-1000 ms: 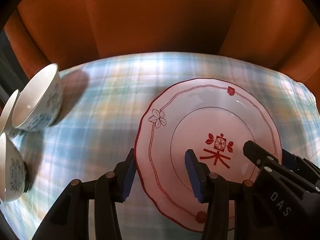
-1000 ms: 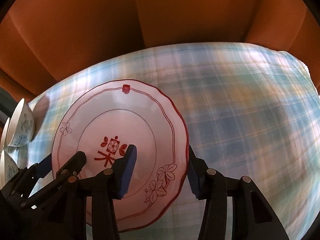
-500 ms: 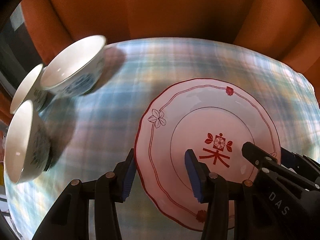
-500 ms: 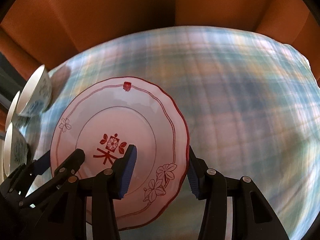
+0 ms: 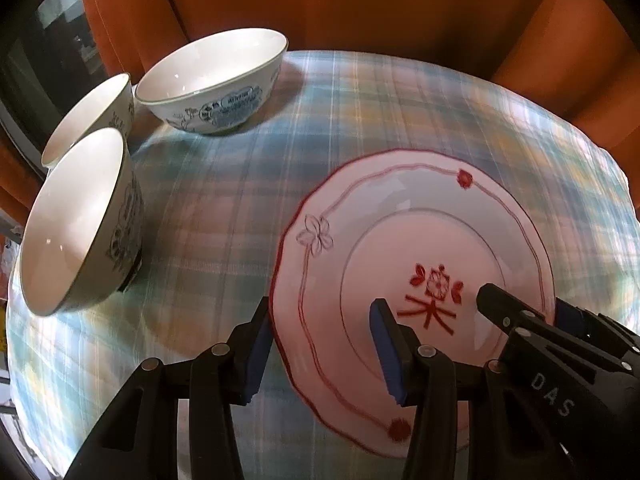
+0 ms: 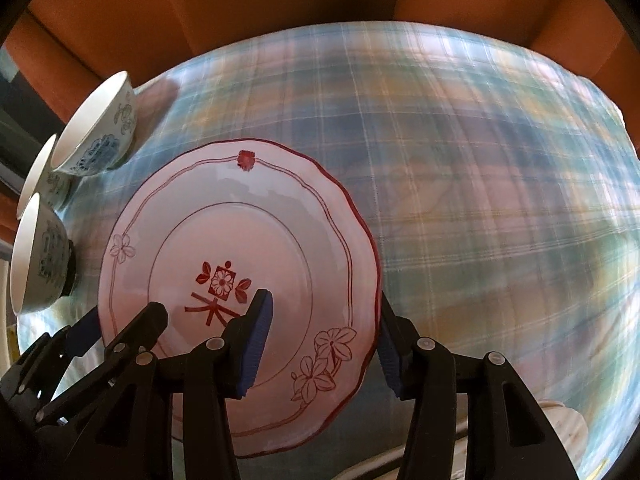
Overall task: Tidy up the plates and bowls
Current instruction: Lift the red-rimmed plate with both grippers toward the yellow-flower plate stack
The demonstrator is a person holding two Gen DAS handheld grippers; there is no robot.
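Observation:
A white plate (image 5: 400, 248) with a red rim and a red flower mark is held between both grippers above the plaid tablecloth (image 5: 224, 200). My left gripper (image 5: 320, 352) grips its left rim, one finger under and one on top. My right gripper (image 6: 320, 344) grips the right rim of the plate (image 6: 240, 248) the same way. Three white bowls with blue print stand at the left: a wide one (image 5: 212, 80), a near one (image 5: 80, 220) and a far one (image 5: 92, 112).
Orange curtain (image 5: 360, 4) hangs behind the table. A dark window (image 5: 52, 48) is at the far left. A pale object (image 6: 560, 416) shows at the bottom right of the right wrist view. The tablecloth (image 6: 480, 180) stretches to the right.
Both grippers have carried the plate toward the left; the three bowls have come further into view and look closer. The grip on the plate is unchanged.

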